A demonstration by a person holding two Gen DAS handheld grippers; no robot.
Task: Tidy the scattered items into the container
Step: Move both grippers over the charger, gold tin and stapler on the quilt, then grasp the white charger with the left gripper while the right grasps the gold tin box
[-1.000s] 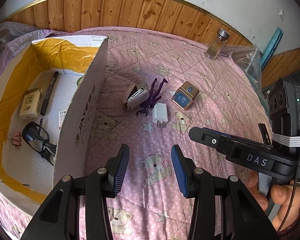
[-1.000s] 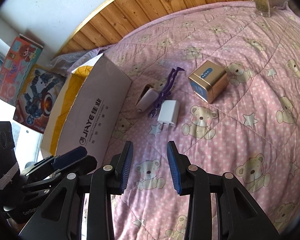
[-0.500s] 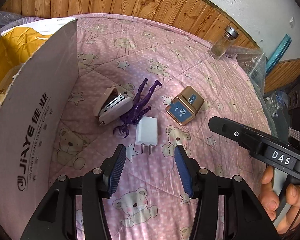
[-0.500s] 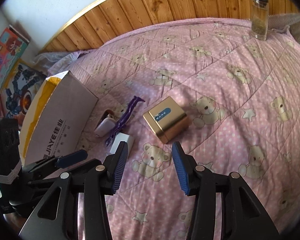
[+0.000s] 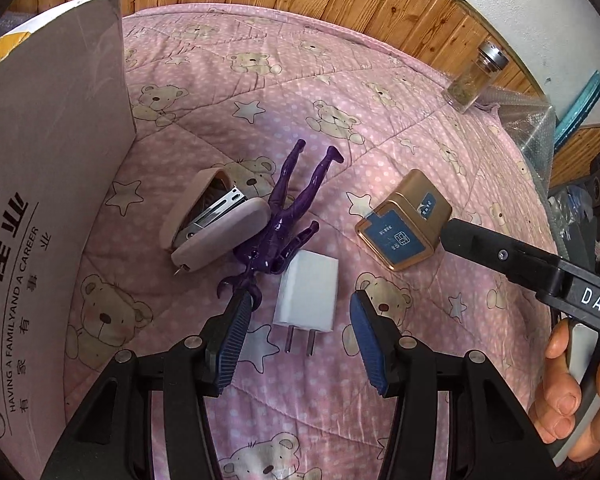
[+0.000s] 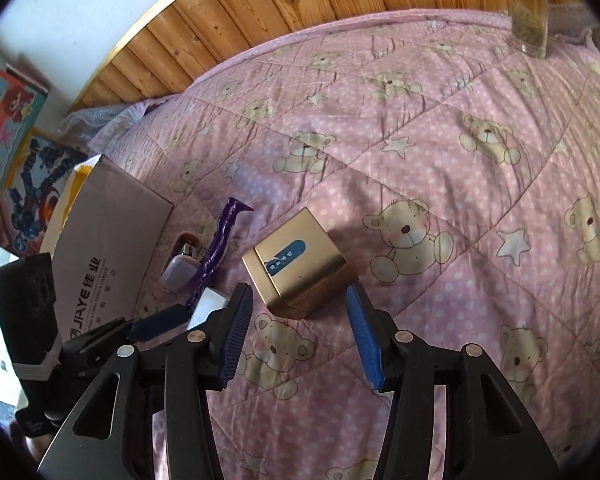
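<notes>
1. Left gripper (image 5: 298, 326), spread wide and empty, straddled the white charger (image 5: 307, 295), lined up for a pinch
2. Right gripper (image 6: 298, 334), equally wide and empty, framed the gold tin (image 6: 297, 265) just right of the charger
3. Beyond the charger lay the purple figure (image 5: 288, 220) and stapler (image 5: 212, 220), touching
4. Left of the charger stood the cardboard box (image 5: 48, 184), close for short drops
</notes>
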